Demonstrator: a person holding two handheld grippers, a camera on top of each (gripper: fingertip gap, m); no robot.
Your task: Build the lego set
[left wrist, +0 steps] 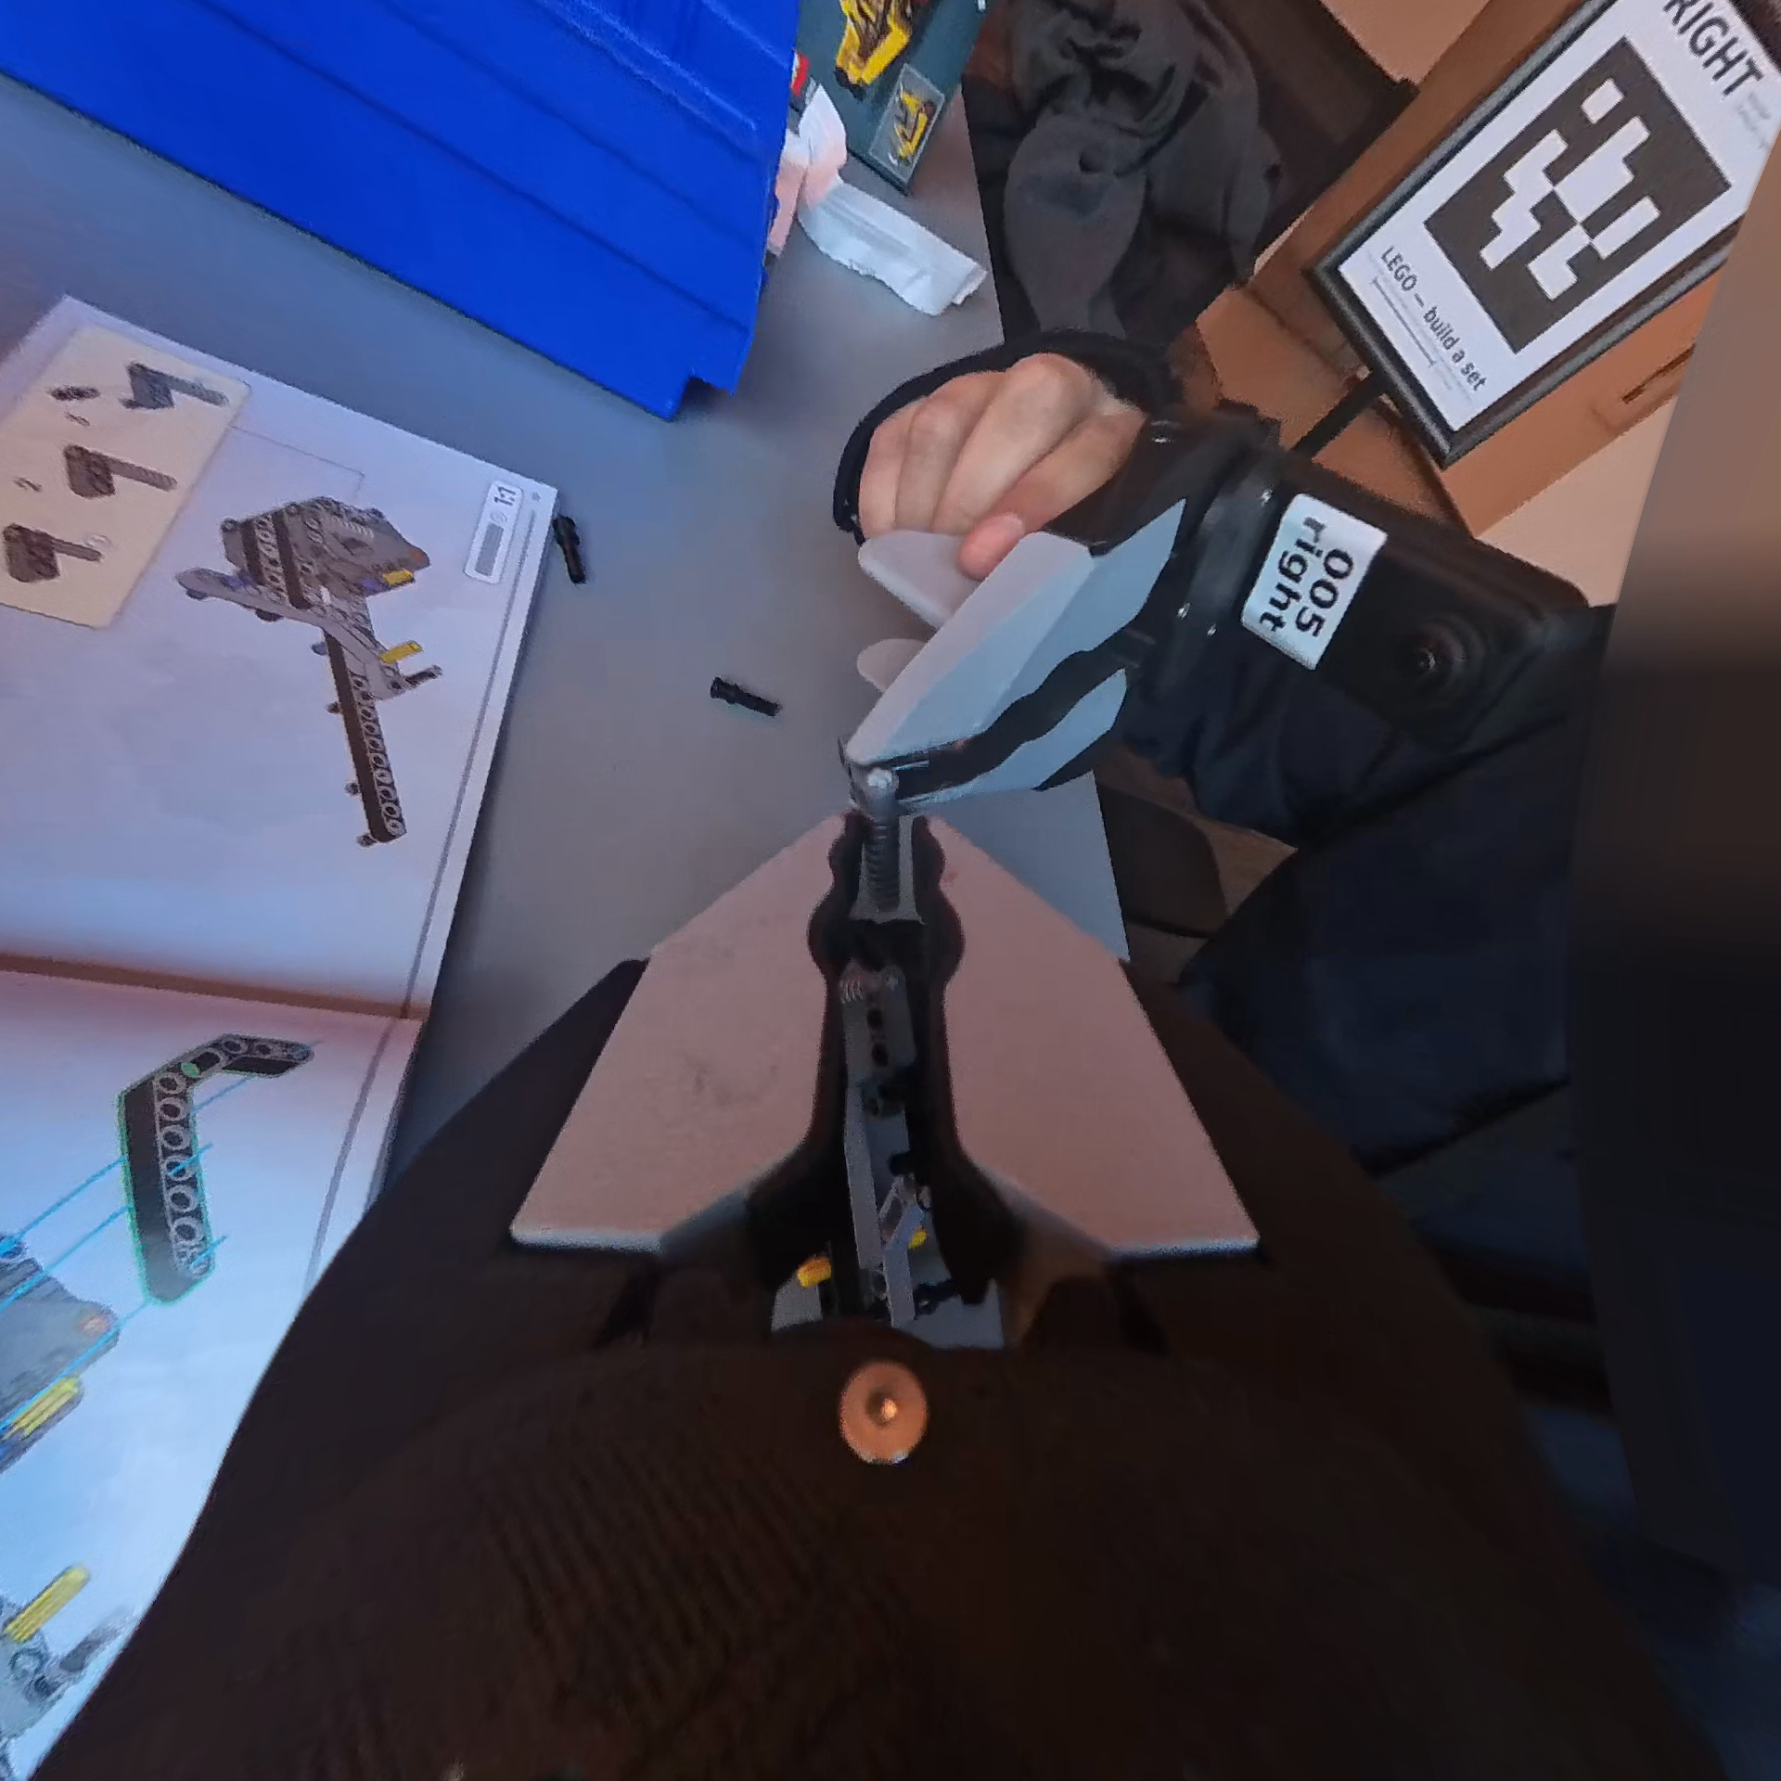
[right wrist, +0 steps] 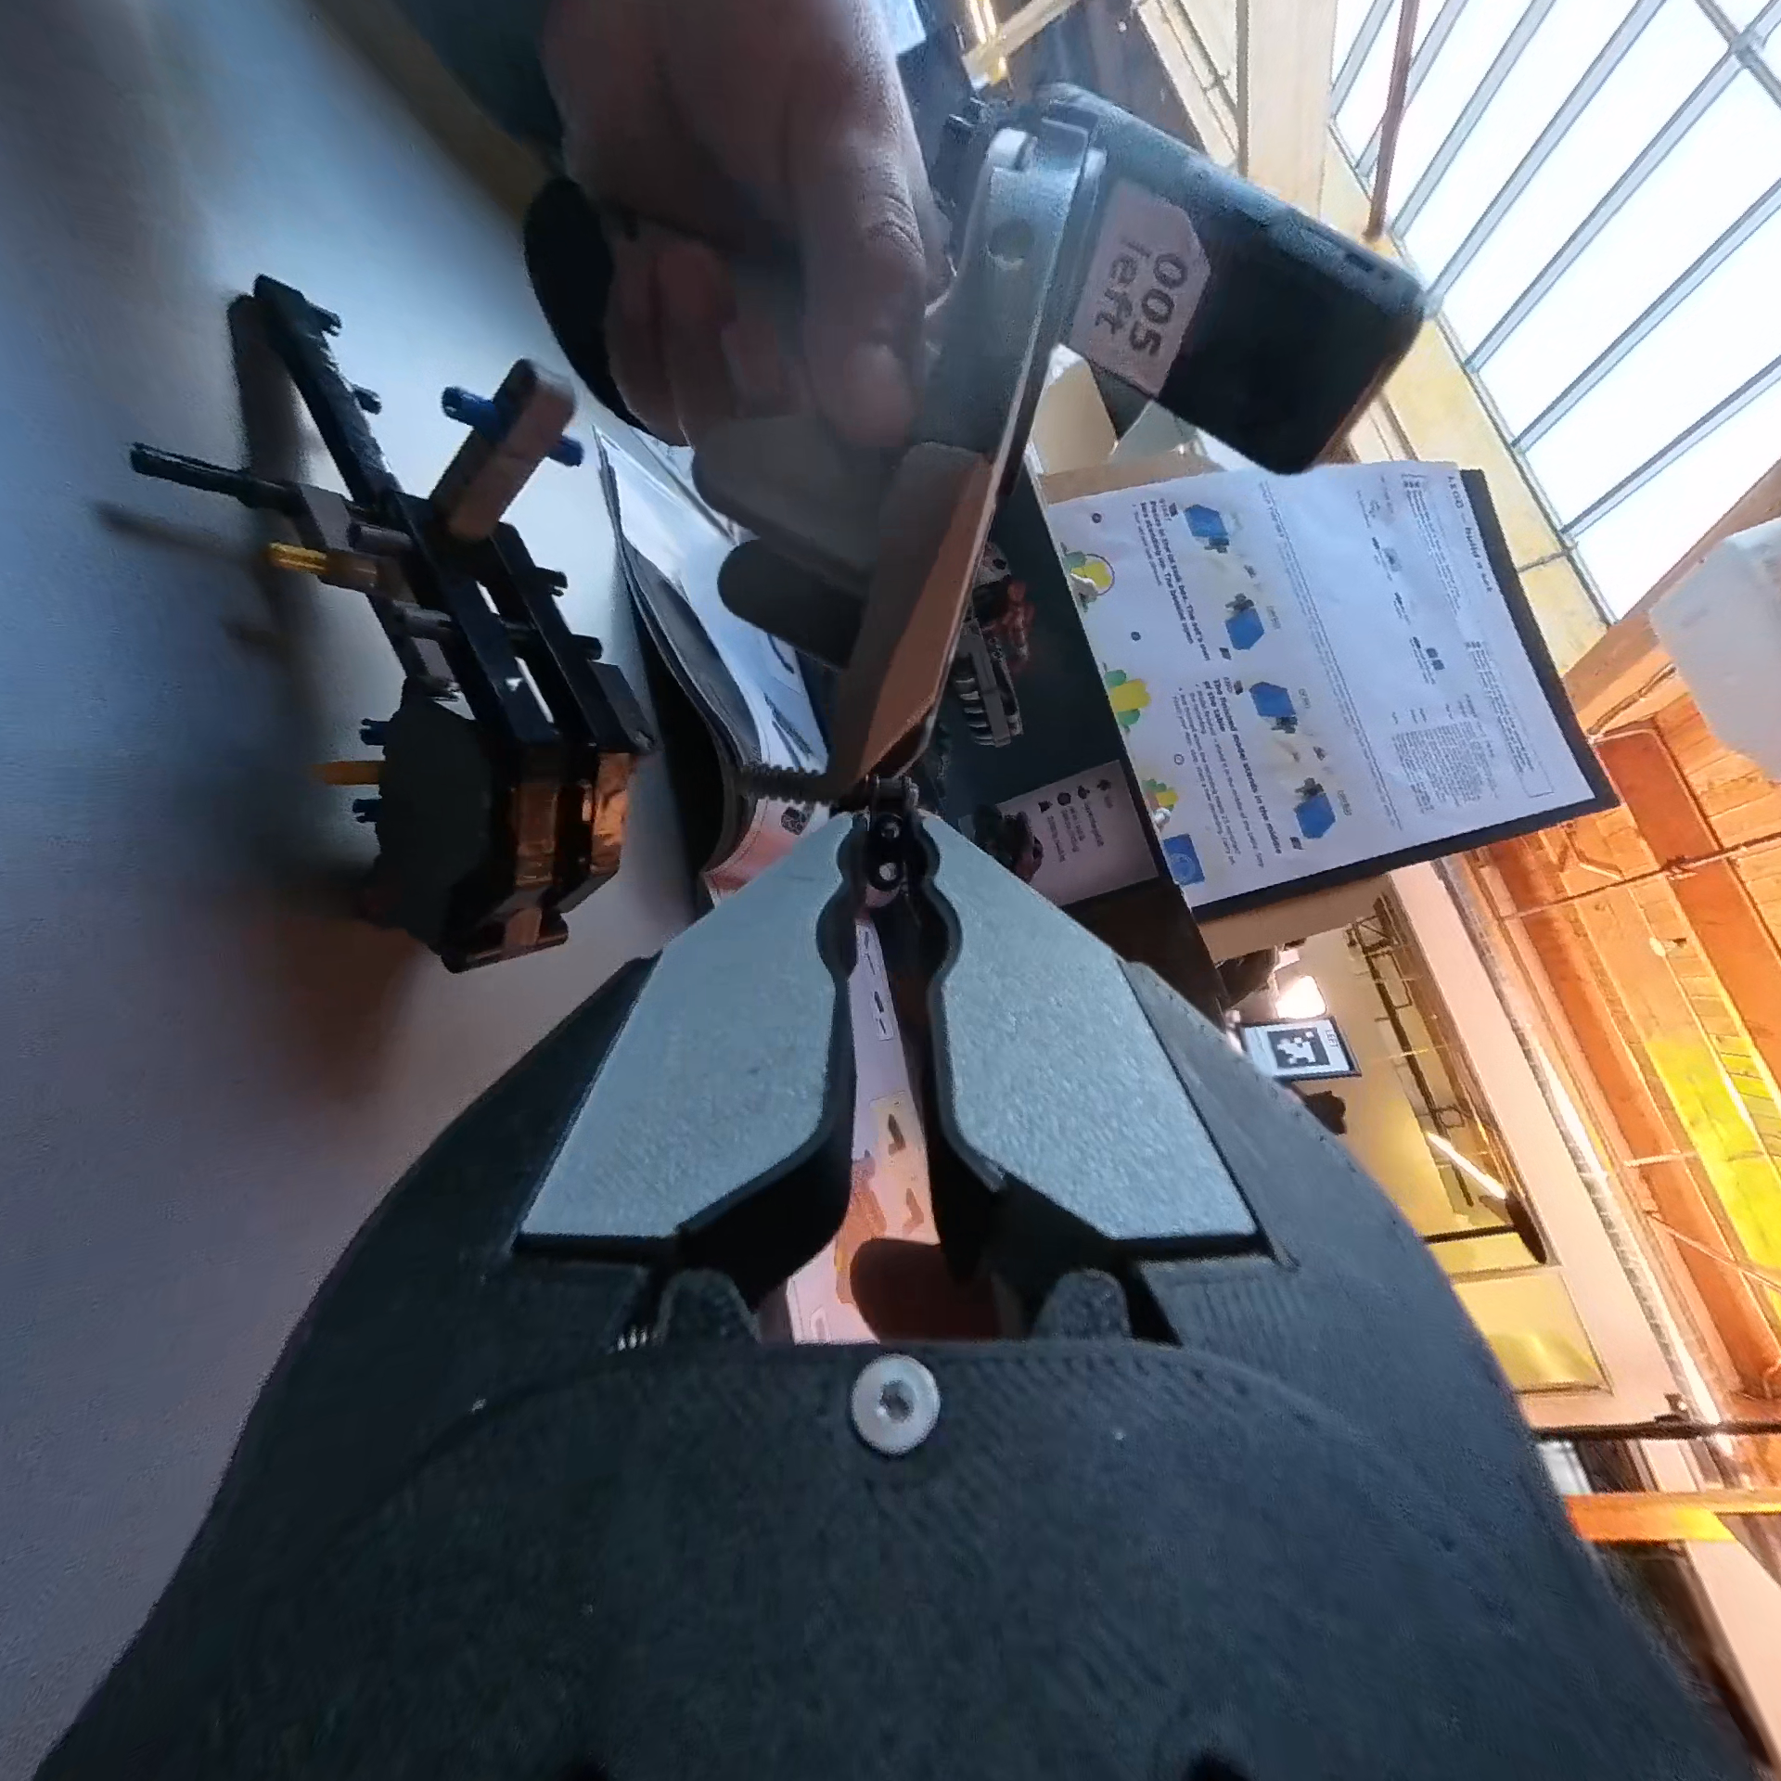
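My left gripper (left wrist: 882, 840) is shut on a long grey lego sub-assembly (left wrist: 875, 1079) that runs back between its fingers, with yellow and black pins near its base. A grey spring piece (left wrist: 875, 858) sticks out past the fingertips. My right gripper (left wrist: 872, 768) comes in from the right and is shut on the round tip of the spring piece. In the right wrist view my right gripper (right wrist: 885, 831) pinches that end (right wrist: 882, 853), with the left gripper (right wrist: 864, 768) meeting it from above. Both are held above the table.
An open instruction booklet (left wrist: 289, 675) lies at the left, with two loose black pins (left wrist: 569, 549) (left wrist: 744, 696) beside it. A blue bin (left wrist: 463, 164) stands behind. A larger black lego assembly (right wrist: 463, 675) rests on the table. A printed sheet on a stand (right wrist: 1330, 675) is behind. Both grippers' tips are close together, under 4 cm apart.
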